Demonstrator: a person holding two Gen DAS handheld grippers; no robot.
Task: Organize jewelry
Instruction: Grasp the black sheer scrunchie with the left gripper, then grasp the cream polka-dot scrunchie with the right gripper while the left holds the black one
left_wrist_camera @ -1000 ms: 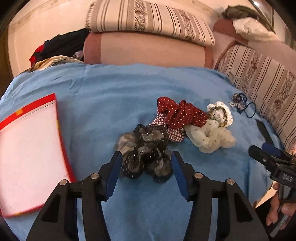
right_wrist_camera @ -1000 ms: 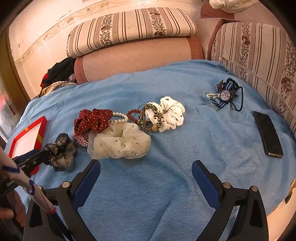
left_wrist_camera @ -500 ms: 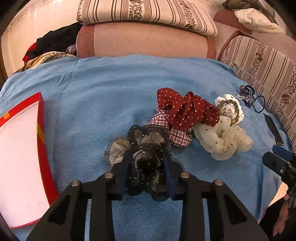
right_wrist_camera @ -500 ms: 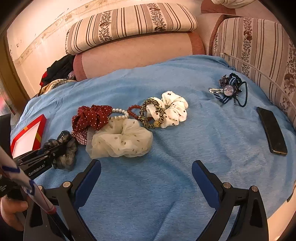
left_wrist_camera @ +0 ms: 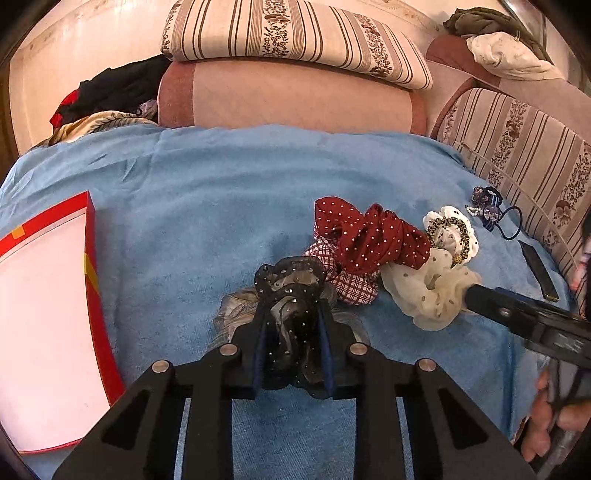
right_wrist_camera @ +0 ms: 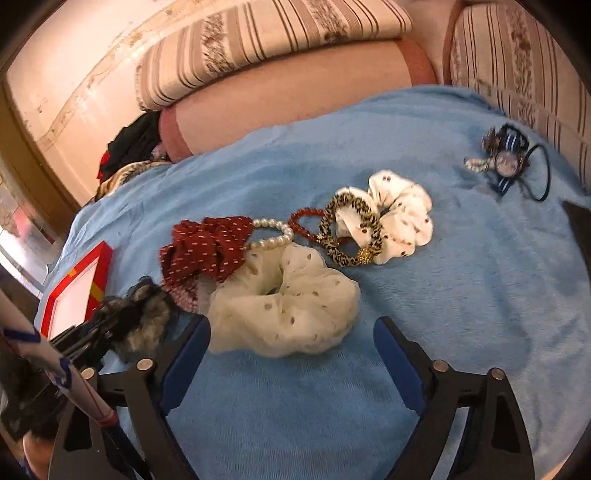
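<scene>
1. Sofa seat draped in a blue blanket (left_wrist_camera: pixel 221 192), backed by striped cushions (left_wrist_camera: pixel 295 33) and a pink bolster (left_wrist_camera: pixel 288 96); heap of dark clothes (left_wrist_camera: pixel 114 88) at the far left corner.
2. Red-framed white box (left_wrist_camera: pixel 40 314) lying at the left edge of the blanket, well apart from the pile of hair pieces; likely the place for sorted items, though not certain.
3. Black-and-grey dotted scrunchie (left_wrist_camera: pixel 291 314) pinched in the left tool (left_wrist_camera: pixel 291 332), jaws narrowed hard on its bunched middle, loose grey frill spilling out to either side and resting on the blanket.
4. Risk: touching the red-checked scrunchie (left_wrist_camera: pixel 351 284), which lies under the dark red dotted scrunchie (left_wrist_camera: pixel 369 236); a snagged frill on lifting could drag both along.
5. Risk: thin slippery fabric gripped only at a fold, so a quick swing toward the box could let it slide out.
6. Right tool (right_wrist_camera: pixel 291 354) spread wide, holding nothing, hovering just in front of the cream dotted scrunchie (right_wrist_camera: pixel 291 302); left pad close to its edge, contact not clear.
7. Risk: closing there could also catch the pearl bracelet (right_wrist_camera: pixel 273 232) tucked against the cream fabric.
8. Further back: red bead bracelet (right_wrist_camera: pixel 303 221), leopard-print band (right_wrist_camera: pixel 351 229), white spotted scrunchie (right_wrist_camera: pixel 399 218), blue hair ties (right_wrist_camera: pixel 509 162).
</scene>
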